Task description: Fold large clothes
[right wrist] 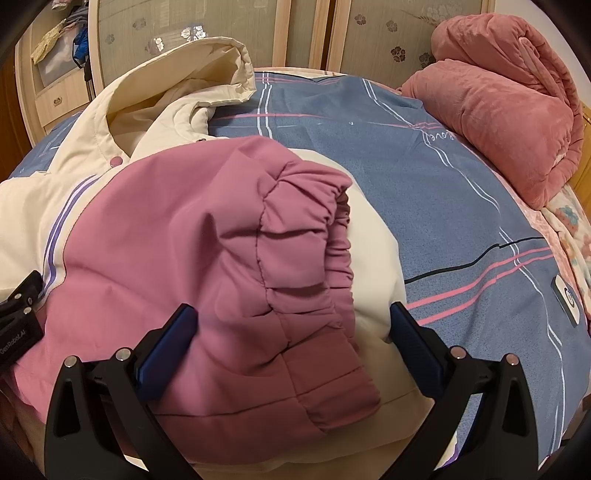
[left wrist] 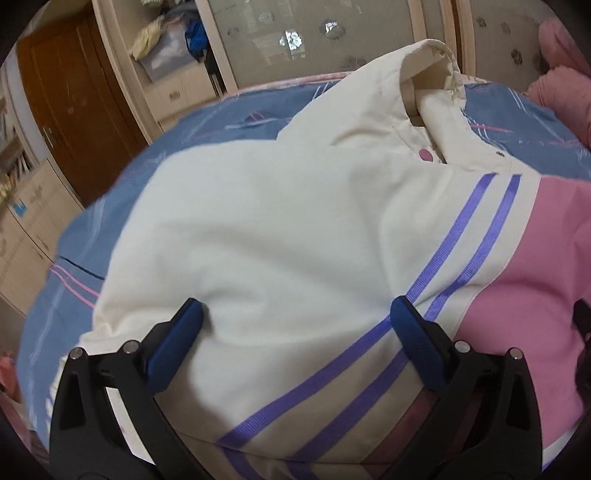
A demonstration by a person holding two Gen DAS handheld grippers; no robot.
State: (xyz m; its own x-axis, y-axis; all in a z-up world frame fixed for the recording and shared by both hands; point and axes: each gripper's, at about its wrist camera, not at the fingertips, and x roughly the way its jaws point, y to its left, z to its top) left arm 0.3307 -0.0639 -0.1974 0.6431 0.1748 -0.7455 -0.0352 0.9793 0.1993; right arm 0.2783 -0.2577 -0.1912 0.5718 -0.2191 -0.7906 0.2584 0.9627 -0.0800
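Jacket (left wrist: 280, 229) lies under and between both wide-spread, empty fingers (left wrist: 177, 343), seemingly touching.

Bed (right wrist: 424, 177) under blue sheet with pink and white stripes. Rolled pink quilt (right wrist: 509, 110) at far right corner. Frosted flower-patterned panels (right wrist: 388, 33) behind; brown wooden door (left wrist: 77, 110) and pale drawers (left wrist: 177, 92) at left.

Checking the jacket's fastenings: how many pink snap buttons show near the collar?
1. One pink snap button sits on the cream jacket just below the hood; others may be hidden under folds.
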